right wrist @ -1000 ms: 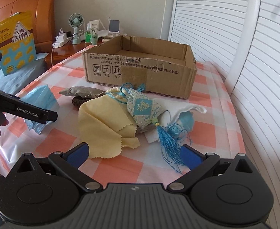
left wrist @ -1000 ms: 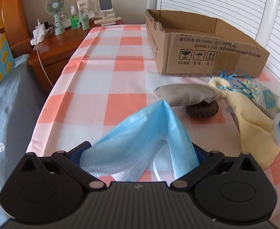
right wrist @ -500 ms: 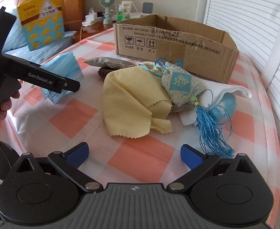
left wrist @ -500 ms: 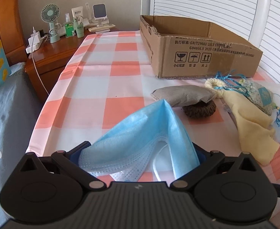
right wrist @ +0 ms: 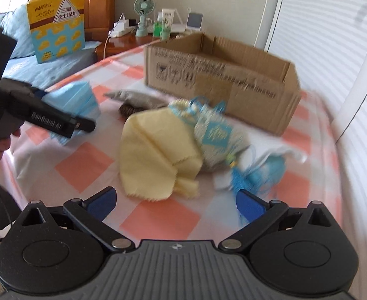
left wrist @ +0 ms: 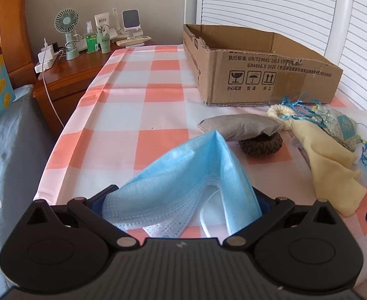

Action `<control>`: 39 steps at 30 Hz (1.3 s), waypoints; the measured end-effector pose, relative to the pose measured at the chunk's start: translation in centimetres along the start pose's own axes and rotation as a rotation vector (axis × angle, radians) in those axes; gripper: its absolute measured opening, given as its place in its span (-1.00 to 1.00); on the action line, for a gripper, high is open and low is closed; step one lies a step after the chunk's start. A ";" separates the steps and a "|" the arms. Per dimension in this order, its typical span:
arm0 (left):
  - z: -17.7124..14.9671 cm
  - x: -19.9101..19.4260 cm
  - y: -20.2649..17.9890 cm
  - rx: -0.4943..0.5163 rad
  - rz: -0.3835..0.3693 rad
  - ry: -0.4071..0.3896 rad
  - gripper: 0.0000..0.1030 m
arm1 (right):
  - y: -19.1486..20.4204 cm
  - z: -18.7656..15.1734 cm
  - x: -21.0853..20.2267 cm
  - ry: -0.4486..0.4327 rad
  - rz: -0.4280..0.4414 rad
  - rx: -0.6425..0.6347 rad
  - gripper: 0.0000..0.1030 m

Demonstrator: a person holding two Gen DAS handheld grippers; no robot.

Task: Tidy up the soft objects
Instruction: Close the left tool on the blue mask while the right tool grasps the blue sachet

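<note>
My left gripper [left wrist: 180, 200] is shut on a blue face mask [left wrist: 183, 175] and holds it above the checked cloth; it also shows in the right wrist view [right wrist: 80, 100]. My right gripper [right wrist: 175, 200] is open and empty, just short of a yellow cloth [right wrist: 155, 150]. Beside the cloth lie a patterned sachet with a blue tassel [right wrist: 216, 135], a grey pouch [left wrist: 241, 125] on a brown knitted ring [left wrist: 261, 145], and a white and blue item [right wrist: 271, 165]. An open cardboard box [left wrist: 263, 72] stands behind them.
A nightstand [left wrist: 83, 60] at the far left carries a small fan, bottles and a charger. A bed with a yellow snack bag [right wrist: 55, 22] lies to the left. White slatted doors [right wrist: 333, 37] close off the right side.
My left gripper has carried the mask a little forward toward the box. My right gripper has swung left and closer to the yellow cloth; its view is blurred by the motion.
</note>
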State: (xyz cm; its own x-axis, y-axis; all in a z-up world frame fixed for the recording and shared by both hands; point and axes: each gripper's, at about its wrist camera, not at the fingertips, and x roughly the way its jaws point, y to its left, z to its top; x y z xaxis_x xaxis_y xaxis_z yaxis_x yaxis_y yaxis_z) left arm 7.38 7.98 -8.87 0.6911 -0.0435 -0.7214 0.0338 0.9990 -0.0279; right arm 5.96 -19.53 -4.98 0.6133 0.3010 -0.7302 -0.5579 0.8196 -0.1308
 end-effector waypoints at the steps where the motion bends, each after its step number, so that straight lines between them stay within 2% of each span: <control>1: 0.0 0.0 0.0 0.000 0.000 -0.002 1.00 | -0.5 0.6 -0.1 -0.012 -0.021 -0.009 1.00; 5: -0.1 -0.1 0.0 -0.001 0.001 -0.007 1.00 | -2.1 2.8 0.1 -0.049 -0.077 -0.031 0.99; 7: -0.1 -0.1 0.0 -0.001 0.001 -0.006 1.00 | -2.7 3.7 0.8 -0.052 -0.102 -0.065 0.90; 9: -0.1 -0.1 0.0 0.000 0.000 -0.003 1.00 | -2.8 4.4 1.5 -0.043 -0.121 -0.108 0.71; 11: 0.0 -0.1 -0.1 0.000 0.000 0.001 1.00 | -2.6 4.8 2.3 -0.029 -0.124 -0.156 0.66; 17: 0.2 -0.1 0.0 0.001 -0.001 0.009 1.00 | -1.9 5.4 4.3 0.013 -0.101 -0.253 0.43; 24: 0.4 0.1 0.1 0.017 -0.010 0.009 0.99 | -2.0 5.3 5.4 0.034 -0.063 -0.266 0.29; 28: 0.5 -0.2 -0.2 0.057 0.016 -0.004 0.99 | -2.1 5.4 5.4 0.034 -0.043 -0.272 0.23; 30: 0.5 -0.4 -0.4 0.083 0.020 -0.020 0.98 | -2.2 5.4 5.5 0.039 -0.024 -0.268 0.09; 33: 0.7 -1.0 -0.4 0.088 0.009 -0.043 0.85 | -2.1 5.5 5.4 0.044 -0.008 -0.270 -0.04; 35: 0.8 -1.4 -0.4 0.093 -0.001 -0.053 0.64 | -2.0 5.4 5.3 0.044 -0.011 -0.275 -0.07; 37: 1.0 -1.7 -0.3 0.105 -0.007 -0.056 0.31 | -2.0 5.4 5.3 0.046 -0.008 -0.269 -0.12; 38: 1.0 -1.8 -0.3 0.113 -0.011 -0.056 0.24 | -2.0 5.4 5.3 0.047 -0.009 -0.266 -0.15; 39: 1.0 -1.9 -0.3 0.120 -0.016 -0.054 0.08 | -1.9 5.4 5.2 0.047 -0.012 -0.265 -0.18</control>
State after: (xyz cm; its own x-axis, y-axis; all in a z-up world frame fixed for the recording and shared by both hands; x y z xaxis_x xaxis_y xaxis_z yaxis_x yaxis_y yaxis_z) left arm 6.83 7.76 -6.79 0.7275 -0.0632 -0.6832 0.1289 0.9906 0.0457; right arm 13.24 -16.92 -4.96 0.5979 0.2639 -0.7569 -0.6813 0.6647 -0.3064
